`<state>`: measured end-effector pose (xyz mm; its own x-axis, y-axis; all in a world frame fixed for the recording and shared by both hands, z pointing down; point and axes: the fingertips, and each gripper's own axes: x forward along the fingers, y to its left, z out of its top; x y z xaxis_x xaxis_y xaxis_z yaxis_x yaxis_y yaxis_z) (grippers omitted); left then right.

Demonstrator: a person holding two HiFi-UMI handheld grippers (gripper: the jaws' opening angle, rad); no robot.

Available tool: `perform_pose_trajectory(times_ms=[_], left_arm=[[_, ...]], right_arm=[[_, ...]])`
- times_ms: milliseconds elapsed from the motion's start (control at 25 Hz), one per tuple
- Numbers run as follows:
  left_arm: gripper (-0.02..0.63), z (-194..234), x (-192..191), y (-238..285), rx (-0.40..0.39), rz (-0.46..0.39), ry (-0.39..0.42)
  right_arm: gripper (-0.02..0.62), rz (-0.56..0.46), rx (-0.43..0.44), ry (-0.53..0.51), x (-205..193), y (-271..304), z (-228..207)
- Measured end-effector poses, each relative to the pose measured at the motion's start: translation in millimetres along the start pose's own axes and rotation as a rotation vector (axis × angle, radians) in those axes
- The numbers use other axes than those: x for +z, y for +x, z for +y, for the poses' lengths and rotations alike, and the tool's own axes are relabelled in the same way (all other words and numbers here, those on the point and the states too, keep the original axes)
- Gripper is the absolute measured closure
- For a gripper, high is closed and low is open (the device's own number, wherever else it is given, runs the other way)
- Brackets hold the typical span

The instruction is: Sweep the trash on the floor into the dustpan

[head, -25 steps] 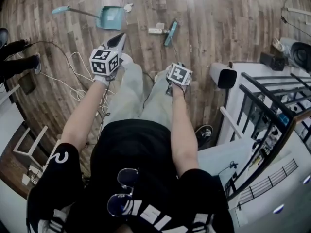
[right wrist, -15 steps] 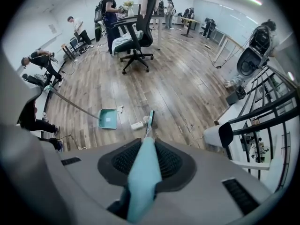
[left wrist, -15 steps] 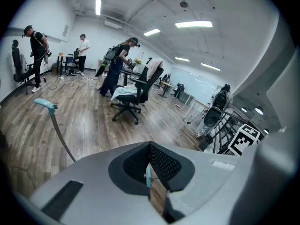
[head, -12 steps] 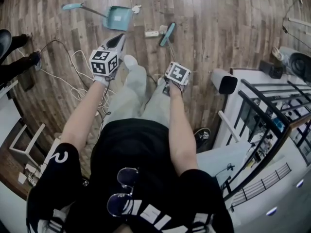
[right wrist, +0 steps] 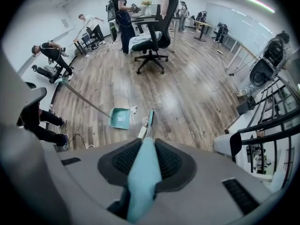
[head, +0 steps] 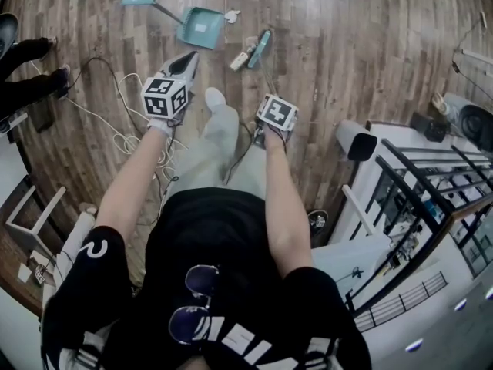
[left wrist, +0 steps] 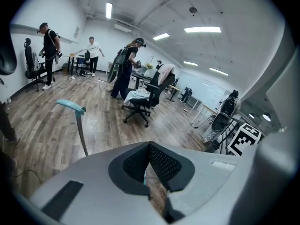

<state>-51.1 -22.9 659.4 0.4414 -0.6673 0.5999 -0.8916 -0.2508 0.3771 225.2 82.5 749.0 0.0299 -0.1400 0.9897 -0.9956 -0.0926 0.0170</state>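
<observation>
Your right gripper (right wrist: 143,146) clenches the smooth teal broom (right wrist: 140,182); your left gripper (left wrist: 150,150) is pinched closed on nothing. At upper centre, white trash (head: 238,60) lies on the plank floor (head: 347,52) just outside the square teal dustpan (head: 199,28).

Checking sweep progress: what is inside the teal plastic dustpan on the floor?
Nothing visible: the teal plastic dustpan shows only a bare bottom. A white crumpled scrap lies outside, beside its rim. Nothing covers the pan.

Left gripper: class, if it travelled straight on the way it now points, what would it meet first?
Probably the dustpan: in the head view the left gripper aims at it. Height is unclear, so it might pass above it, right of the raised handle.
</observation>
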Motion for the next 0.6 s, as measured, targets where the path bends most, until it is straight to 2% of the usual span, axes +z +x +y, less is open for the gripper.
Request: perform_pose_trajectory(times_ms=[80, 120, 200, 240, 360, 400, 600], left_arm=[[0.608, 12.3, 0.5, -5.1, 0.012, -0.006, -0.012], [0.607, 18.3, 0.9, -8.1, 0.018, -0.009, -0.018], [0.607, 29.5, 1.1, -14.8, 0.031, -0.015, -0.028], [0.607, 34.4, 1.1, -18.2, 0.037, -0.019, -0.034], [0.607, 48.8, 2.6, -27.2, 0.057, -0.031, -0.050], [0.607, 54.2, 4.0, -29.6, 0.063, -0.036, -0.055], [0.607, 78.6, 12.4, -37.3, 0.081, -0.054, -0.065]], right_arm=[[0.512, -0.029, 0.095, -0.009, 9.6, 3.5, 33.3], [0.512, -0.027, 0.101, -0.025, 11.2, 4.1, 41.5], [0.512, 0.011, 0.002, -0.082, 7.5, 1.4, 34.6], [0.512, 0.005, 0.006, -0.095, 9.3, 1.7, 41.9], [0.512, -0.058, 0.227, -0.060, 21.7, 7.9, 107.2], [0.512, -0.067, 0.256, -0.061, 24.8, 9.2, 120.6], [0.512, -0.079, 0.275, -0.098, 35.6, 11.2, 158.5]])
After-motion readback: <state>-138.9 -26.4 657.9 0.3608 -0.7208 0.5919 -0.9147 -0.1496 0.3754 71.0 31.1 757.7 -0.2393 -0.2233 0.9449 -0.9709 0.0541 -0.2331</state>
